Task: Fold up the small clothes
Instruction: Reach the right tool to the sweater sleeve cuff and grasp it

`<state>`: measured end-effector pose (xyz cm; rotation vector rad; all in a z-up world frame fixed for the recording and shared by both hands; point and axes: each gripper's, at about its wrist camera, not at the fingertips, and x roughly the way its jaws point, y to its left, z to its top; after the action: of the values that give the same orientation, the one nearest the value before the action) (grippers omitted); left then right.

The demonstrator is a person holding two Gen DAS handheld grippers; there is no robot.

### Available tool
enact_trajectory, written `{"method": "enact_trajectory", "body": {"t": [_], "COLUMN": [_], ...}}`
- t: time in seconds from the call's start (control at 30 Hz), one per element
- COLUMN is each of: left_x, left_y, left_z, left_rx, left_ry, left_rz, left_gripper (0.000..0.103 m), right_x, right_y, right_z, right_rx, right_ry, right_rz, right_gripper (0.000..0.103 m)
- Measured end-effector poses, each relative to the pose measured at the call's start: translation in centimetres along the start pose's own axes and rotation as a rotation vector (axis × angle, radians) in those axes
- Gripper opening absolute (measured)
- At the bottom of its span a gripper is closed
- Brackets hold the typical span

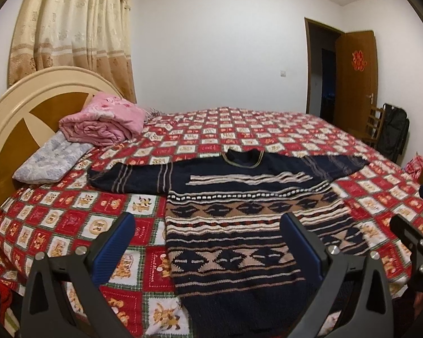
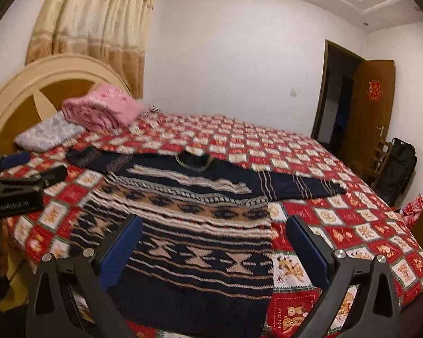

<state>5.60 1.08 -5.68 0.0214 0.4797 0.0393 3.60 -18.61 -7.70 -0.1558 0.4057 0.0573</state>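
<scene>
Sweater (image 1: 239,225): flat on bed (image 1: 70,225), near edge, sleeves spread left and right, ready for folding. Left hand-held gripper (image 1: 208,236): fingers wide apart, empty, above hem. Right hand-held gripper (image 2: 214,239): likewise spread, empty, above right hem.

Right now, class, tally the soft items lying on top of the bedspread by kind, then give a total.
Knitted sweater: 1
Folded pink quilt: 1
Pale grey pillow: 1
Total: 3
</scene>
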Motion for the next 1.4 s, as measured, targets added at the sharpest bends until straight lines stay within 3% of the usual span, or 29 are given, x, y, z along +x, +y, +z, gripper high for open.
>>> {"method": "enact_trajectory", "body": {"t": [0.1, 0.17, 0.23, 0.27, 0.63, 0.73, 0.87, 1.03, 1.27, 1.4], "left_x": [2.7, 4.4, 6.0, 6.5, 14.7, 16.7, 19.2, 22.1, 25.1, 26.9], "left_y": [-0.3, -0.8, -1.1, -1.2, -3.5, -3.9, -4.4, -4.9, -5.1, -5.0], "left_z": [-0.4, -0.5, -0.3, -0.2, 2.2, 2.7, 3.7, 4.6, 4.7, 4.5], "left_rx": [0.017, 0.03, 0.036, 0.038, 0.101, 0.123, 0.138, 0.141, 0.122, 0.118], "left_ry": [0.05, 0.073, 0.099, 0.102, 0.141, 0.149, 0.157, 0.175, 0.204, 0.229], "left_rz": [-0.006, -0.009, -0.023, -0.027, -0.021, -0.017, -0.011, 0.006, 0.041, 0.067], "left_gripper": [0.103, 0.103, 0.103, 0.103, 0.103, 0.103, 0.103, 0.103, 0.103, 0.103], "right_x": [2.1, 3.8, 5.6, 6.7, 14.5, 17.1, 20.5, 25.2, 30.3, 33.6], "right_y": [-0.9, -1.8, -2.8, -3.5, -13.8, -17.7, -22.5, -29.2, -37.3, -41.1], "right_z": [-0.6, -1.0, -1.1, -1.1, 1.0, 2.1, 2.8, 2.5, 1.8, 0.9], "right_rx": [0.016, 0.025, 0.032, 0.038, 0.138, 0.194, 0.266, 0.39, 0.527, 0.598], "right_ry": [0.033, 0.064, 0.108, 0.139, 0.236, 0.257, 0.283, 0.317, 0.312, 0.322], "right_rz": [0.002, 0.002, 0.003, -0.004, -0.152, -0.194, -0.255, -0.301, -0.407, -0.416], "right_gripper": [0.101, 0.092, 0.075, 0.073, 0.072, 0.062, 0.058, 0.049, 0.048, 0.048]}}
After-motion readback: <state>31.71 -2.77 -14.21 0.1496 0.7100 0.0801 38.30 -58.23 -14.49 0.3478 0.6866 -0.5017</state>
